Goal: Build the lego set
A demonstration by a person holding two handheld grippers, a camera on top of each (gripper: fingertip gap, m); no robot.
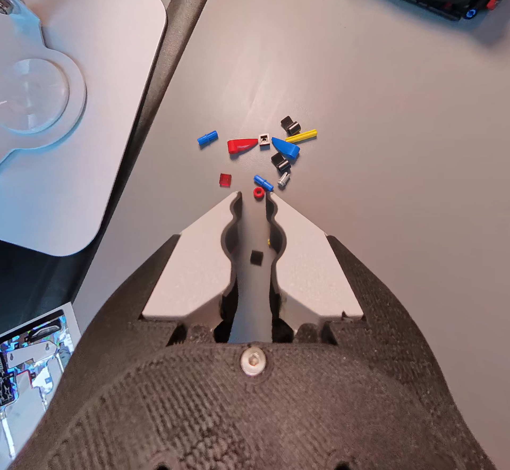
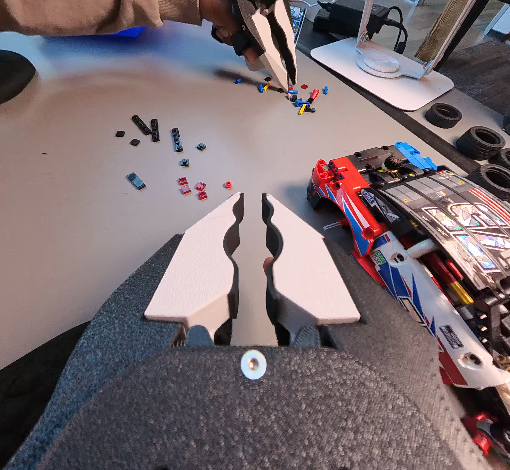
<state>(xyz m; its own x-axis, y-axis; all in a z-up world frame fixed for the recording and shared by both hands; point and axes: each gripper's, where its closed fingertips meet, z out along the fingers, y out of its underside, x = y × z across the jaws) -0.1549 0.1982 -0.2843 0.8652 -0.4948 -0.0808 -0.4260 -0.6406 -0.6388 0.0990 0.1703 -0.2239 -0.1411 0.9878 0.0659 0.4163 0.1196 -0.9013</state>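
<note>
Grey tabletop [image 1: 358, 98] carries everything, with a white lamp base [image 1: 82, 70] at its far edge. Over a scatter of small loose pieces, the left gripper [image 1: 254, 194] points down, its fingers parted with nothing between them. A red ring piece [image 1: 258, 192] lies at the mouth of the gap, just beside the right fingertip, and a blue pin [image 1: 263, 182] sits touching or nearly touching it, just beyond. A red curved slope [image 1: 241, 145], a blue slope [image 1: 287, 147] and a yellow axle [image 1: 300, 136] lie farther ahead.

On the near side, the right gripper [image 2: 252, 196] hovers released and empty, low over bare table. The part-built lego car [image 2: 414, 222] rests just to its right, and four red tiles [image 2: 193, 187] lie ahead to its left. Black tyres [image 2: 480, 142] stand near the table edge.
</note>
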